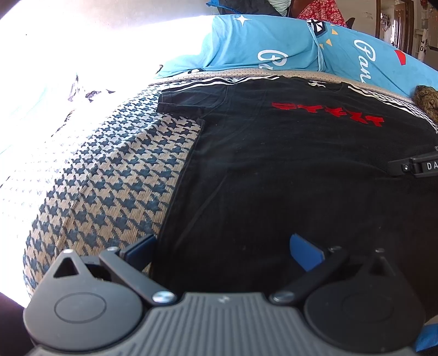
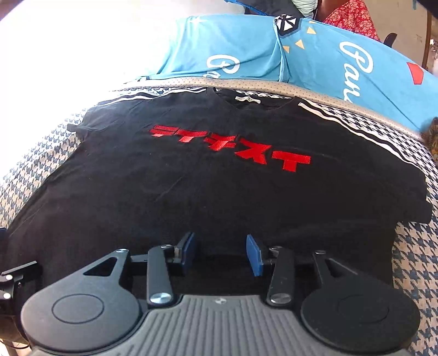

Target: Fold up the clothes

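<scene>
A black T-shirt (image 2: 191, 191) with red lettering (image 2: 232, 148) lies spread flat, front up, on a houndstooth blanket (image 1: 109, 178), collar at the far side. My right gripper (image 2: 221, 252) hovers over the shirt's near hem around its middle, open, with a gap between its blue pads (image 2: 254, 253) and only flat fabric showing below. My left gripper (image 1: 223, 250) stands wide open over the shirt's (image 1: 273, 178) near left edge, one pad above the blanket, the other above the cloth. Each view catches a bit of the other gripper at its edge: the right gripper (image 1: 416, 165) and the left gripper (image 2: 11, 279).
Light blue pillows (image 2: 314, 54) with white script lie just beyond the shirt's collar. A red floral cloth (image 2: 353, 19) shows behind them. A brown patterned item (image 1: 427, 101) sits at the far right. The blanket's left side (image 1: 54, 82) is washed out by bright light.
</scene>
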Action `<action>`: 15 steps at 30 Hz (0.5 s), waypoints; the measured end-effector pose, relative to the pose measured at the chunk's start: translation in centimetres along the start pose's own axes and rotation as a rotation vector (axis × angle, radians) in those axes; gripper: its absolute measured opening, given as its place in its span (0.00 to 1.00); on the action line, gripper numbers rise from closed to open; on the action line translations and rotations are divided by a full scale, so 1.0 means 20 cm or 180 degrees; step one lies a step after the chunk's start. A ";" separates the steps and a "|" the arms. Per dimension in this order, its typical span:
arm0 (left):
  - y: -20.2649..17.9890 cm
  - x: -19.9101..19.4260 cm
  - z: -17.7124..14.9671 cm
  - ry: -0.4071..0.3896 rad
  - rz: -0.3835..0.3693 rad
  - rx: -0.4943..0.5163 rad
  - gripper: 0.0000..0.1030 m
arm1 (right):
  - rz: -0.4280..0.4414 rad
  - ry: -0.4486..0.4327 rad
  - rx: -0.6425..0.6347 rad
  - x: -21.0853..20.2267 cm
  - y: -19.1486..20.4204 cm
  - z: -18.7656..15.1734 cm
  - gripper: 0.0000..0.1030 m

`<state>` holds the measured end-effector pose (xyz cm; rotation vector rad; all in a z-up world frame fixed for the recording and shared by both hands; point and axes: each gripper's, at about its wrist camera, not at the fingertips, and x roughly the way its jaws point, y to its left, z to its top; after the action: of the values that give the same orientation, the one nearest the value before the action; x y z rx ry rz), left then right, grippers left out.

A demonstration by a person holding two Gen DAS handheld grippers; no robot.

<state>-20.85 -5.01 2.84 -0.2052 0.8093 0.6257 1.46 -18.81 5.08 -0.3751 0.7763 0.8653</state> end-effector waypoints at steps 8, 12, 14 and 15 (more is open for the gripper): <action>0.01 -0.02 0.00 0.0045 -0.0054 0.0018 1.00 | -0.0172 0.0179 0.0115 -0.13 0.02 -0.11 0.50; 0.02 -0.03 -0.02 0.0068 -0.0101 0.0040 1.00 | -0.0205 0.0247 0.0189 -0.20 0.01 -0.17 0.52; 0.02 -0.04 -0.02 0.0074 -0.0118 0.0054 1.00 | -0.0221 0.0273 0.0222 -0.24 0.01 -0.20 0.53; 0.02 -0.05 -0.03 0.0076 -0.0124 0.0064 1.00 | -0.0229 0.0281 0.0236 -0.26 0.01 -0.22 0.54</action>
<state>-21.95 -5.32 3.11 -0.2099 0.8324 0.5790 -2.74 -23.97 5.93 -0.3753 0.8691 0.7546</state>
